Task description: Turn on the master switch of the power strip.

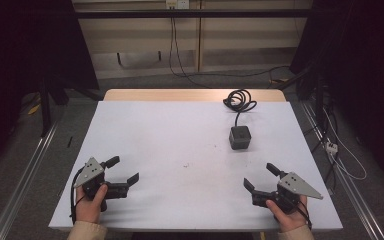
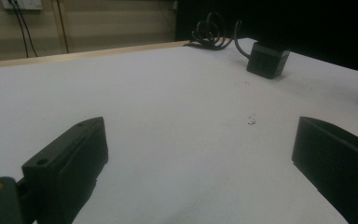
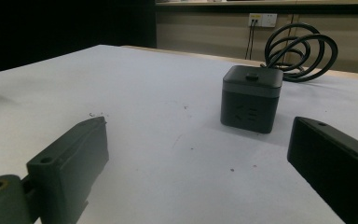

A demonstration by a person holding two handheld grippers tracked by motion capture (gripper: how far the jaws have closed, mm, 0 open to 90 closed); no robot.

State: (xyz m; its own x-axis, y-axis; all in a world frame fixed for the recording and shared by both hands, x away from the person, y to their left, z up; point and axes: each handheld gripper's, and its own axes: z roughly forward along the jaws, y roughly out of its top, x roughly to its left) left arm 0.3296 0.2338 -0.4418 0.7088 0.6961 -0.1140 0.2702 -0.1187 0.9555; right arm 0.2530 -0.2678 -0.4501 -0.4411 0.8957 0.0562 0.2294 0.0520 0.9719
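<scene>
Though cube socket (image 3: 251,98) faces right gripper (image 1: 262,181), no readable lettering.

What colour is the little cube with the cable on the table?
The cube is dark grey, nearly black, like its coiled cable; the right gripper view shows it best.

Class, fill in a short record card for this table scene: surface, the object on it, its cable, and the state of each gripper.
Surface: white table top
Object: dark cube-shaped socket block, upright, right of centre
Cable: black cable, coiled behind the block at the far edge
Left gripper: open, holding nothing, near left
Right gripper: open, holding nothing, near right
</scene>
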